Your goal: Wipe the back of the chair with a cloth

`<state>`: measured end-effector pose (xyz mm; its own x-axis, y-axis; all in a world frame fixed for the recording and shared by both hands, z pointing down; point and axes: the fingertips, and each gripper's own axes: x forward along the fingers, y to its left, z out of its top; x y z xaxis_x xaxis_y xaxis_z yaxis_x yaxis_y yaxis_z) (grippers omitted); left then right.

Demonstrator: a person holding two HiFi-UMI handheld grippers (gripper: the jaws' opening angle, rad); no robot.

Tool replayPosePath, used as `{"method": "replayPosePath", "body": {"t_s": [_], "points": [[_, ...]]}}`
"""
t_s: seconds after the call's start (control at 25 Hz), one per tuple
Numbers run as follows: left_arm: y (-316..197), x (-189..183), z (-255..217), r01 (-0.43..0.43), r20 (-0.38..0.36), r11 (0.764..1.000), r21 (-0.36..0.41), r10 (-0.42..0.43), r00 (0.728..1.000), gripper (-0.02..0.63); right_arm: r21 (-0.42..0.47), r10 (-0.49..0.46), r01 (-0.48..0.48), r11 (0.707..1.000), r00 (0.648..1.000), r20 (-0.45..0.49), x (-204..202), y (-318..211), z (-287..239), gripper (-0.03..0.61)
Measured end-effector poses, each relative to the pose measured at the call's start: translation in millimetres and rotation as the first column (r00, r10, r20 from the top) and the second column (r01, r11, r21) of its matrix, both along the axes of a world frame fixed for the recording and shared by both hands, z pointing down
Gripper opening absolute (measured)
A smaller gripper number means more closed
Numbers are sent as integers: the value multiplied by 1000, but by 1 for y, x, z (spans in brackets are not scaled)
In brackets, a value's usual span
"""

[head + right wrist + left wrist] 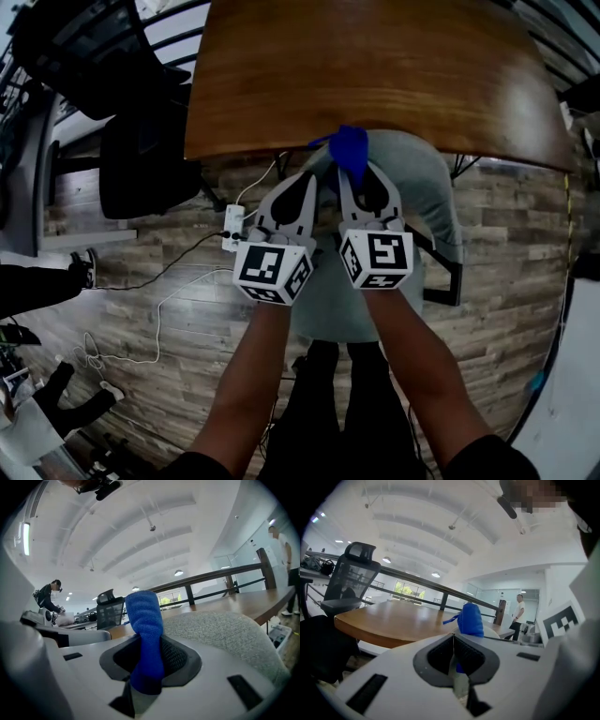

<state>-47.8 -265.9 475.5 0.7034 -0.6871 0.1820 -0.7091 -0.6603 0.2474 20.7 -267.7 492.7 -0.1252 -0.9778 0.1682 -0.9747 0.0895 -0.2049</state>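
A blue cloth (349, 150) sticks up from my right gripper (355, 171), which is shut on it just over the top edge of the grey fabric chair back (429, 192). In the right gripper view the cloth (145, 625) stands bunched between the jaws, with the chair back (220, 630) just to its right. My left gripper (312, 176) is alongside on the left, shut with nothing in it. From the left gripper view the cloth (469, 618) shows just beyond the shut left gripper (453, 639).
A brown wooden table (375, 66) lies right behind the chair back. A black office chair (141, 159) stands to the left. A white power strip (232, 230) with a trailing cable lies on the wood-plank floor. A person (518, 613) stands far off.
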Motion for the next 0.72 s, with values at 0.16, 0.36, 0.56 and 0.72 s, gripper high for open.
{"method": "replayPosePath", "body": {"t_s": [0.16,0.36,0.56,0.72], "points": [[8,19,0,-33,3,999,4,33,999,9,1,32,-32,999,999,-3,20,4,3,110],[17,42,-1,-65,10,998,10,65,998,9,-5,77,-77,997,997,6,52,12,6,110],[24,66,1,-85,19,996,7,85,996,9,-15,113,-113,993,993,14,79,20,8,110],[31,88,4,-108,30,994,1,108,994,9,-17,138,-138,990,990,17,101,27,9,110]]}}
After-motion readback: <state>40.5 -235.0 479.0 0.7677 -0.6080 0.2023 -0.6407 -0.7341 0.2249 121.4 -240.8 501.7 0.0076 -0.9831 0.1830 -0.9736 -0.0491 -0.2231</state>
